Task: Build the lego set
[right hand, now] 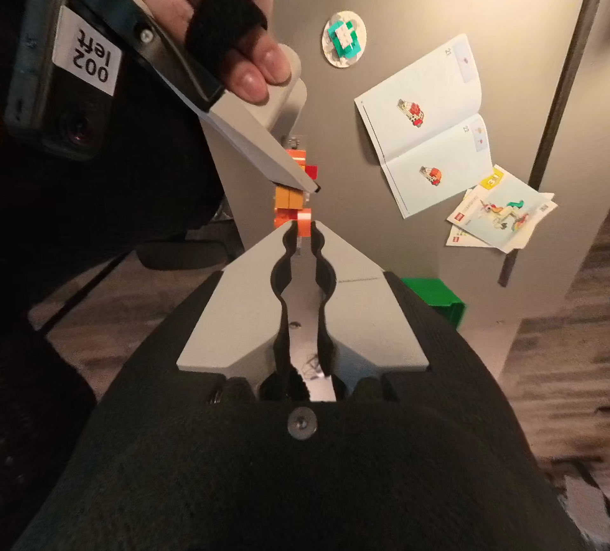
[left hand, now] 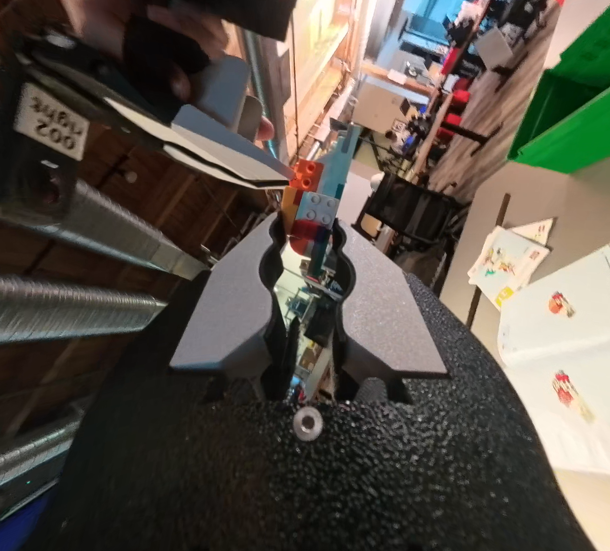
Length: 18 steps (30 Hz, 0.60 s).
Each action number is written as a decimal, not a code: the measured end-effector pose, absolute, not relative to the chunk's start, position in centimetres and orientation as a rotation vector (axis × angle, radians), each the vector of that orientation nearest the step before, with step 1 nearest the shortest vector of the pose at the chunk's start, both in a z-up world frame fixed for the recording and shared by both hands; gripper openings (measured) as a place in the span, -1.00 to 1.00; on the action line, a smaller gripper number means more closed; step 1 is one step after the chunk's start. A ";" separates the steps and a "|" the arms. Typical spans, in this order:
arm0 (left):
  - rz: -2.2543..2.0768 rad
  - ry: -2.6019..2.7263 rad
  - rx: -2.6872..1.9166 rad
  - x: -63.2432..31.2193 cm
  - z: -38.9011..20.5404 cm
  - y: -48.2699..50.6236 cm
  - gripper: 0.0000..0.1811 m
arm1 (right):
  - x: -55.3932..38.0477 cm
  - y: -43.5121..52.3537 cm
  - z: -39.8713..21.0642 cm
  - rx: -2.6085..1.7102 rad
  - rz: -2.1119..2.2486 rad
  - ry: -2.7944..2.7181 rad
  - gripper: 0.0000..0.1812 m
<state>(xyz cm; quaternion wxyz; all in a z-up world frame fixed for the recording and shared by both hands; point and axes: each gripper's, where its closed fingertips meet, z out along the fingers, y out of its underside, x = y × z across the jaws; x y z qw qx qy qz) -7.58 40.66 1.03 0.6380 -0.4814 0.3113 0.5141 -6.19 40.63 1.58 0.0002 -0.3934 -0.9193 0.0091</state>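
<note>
The half-built lego model (left hand: 313,215) is held up in the air w/ both grippers, above the grey worktop (right hand: 429,7). Left gripper (left hand: 308,228) fingers are clamped on the model's lower end; an orange brick (left hand: 308,174) near its top is pinched by the right gripper (left hand: 290,180), fingers closed on it. In the right wrist view the right gripper (right hand: 302,226) is seen nipping that orange piece. An open instruction booklet (right hand: 425,126) and a round plate w/ a teal-white build (right hand: 344,39) are left lying on the worktop, well apart.
</note>
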 end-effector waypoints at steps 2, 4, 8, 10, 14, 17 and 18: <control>1.172 0.719 -1.108 -7.9 0.8 40.7 -0.72 | -6.2 40.4 1.3 -1.248 0.003 -2.912 -0.93; 1.176 0.716 -1.108 -8.2 0.8 40.8 -0.72 | -6.4 40.3 1.3 -1.236 -0.013 -2.921 -0.93; 1.153 0.706 -1.114 -8.5 0.6 41.0 -0.72 | -6.8 40.4 1.1 -1.281 -0.010 -2.902 -0.93; 1.161 0.706 -1.117 -8.6 0.5 41.1 -0.72 | -6.9 40.5 1.1 -1.298 -0.001 -2.887 -0.93; 1.138 0.710 -1.115 -8.4 0.3 41.4 -0.72 | -6.7 40.9 0.9 -1.316 -0.004 -2.864 -0.93; 1.129 0.720 -1.114 -8.1 0.1 41.7 -0.72 | -6.4 41.1 0.6 -1.332 -0.004 -2.856 -0.93; 1.129 0.722 -1.111 -8.0 0.1 41.7 -0.72 | -6.3 41.1 0.6 -1.337 -0.001 -2.854 -0.93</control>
